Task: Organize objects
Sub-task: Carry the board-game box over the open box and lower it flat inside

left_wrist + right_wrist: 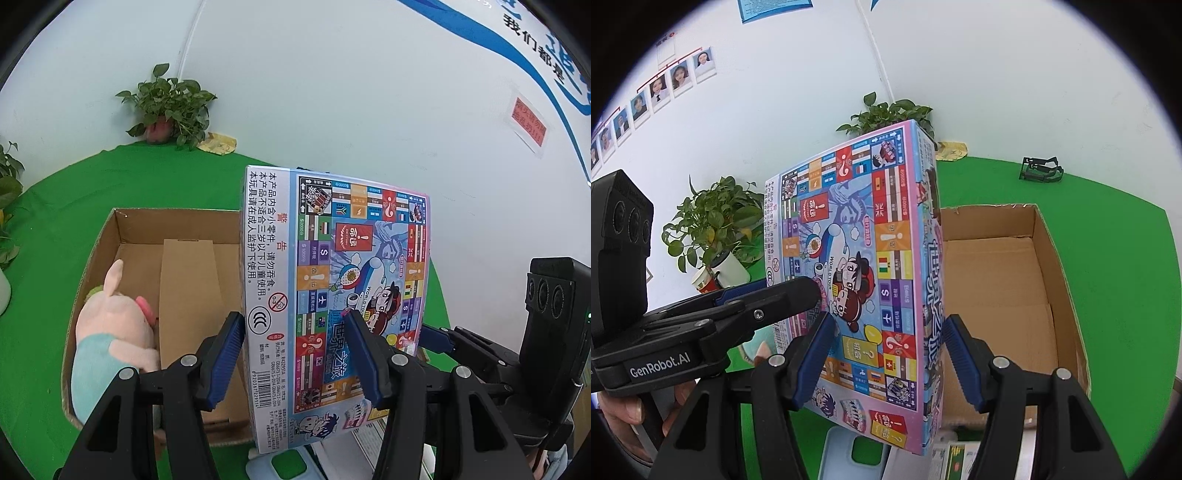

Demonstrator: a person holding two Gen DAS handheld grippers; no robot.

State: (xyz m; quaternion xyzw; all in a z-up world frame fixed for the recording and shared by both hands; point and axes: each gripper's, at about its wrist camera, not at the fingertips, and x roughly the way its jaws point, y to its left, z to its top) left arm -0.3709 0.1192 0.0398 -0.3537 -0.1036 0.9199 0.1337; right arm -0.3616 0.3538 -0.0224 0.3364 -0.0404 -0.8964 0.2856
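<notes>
Both claws are up off the counter (55,221) and angled downward, sharing one load: the board game box (332,295) is held on edge between them, above the green cloth. In the left wrist view the left claw (295,354) has its blue pads clamped across the box's thickness, one pad on the white warning-text side, the other on the colourful printed face. The right claw (886,358) grips the same way in its own view, pads pressed on the printed face and on the title spine. Each camera catches the other claw reaching in from the side, and a hand (624,410) shows at the lower left of the right view. The box stands with its long axis running up and away from the cameras, tilted a little, the barcode end nearest. Just beside it sits the open cardboard carton (122,229), with a pink plush pig (114,332) lying inside against the left wall.
</notes>
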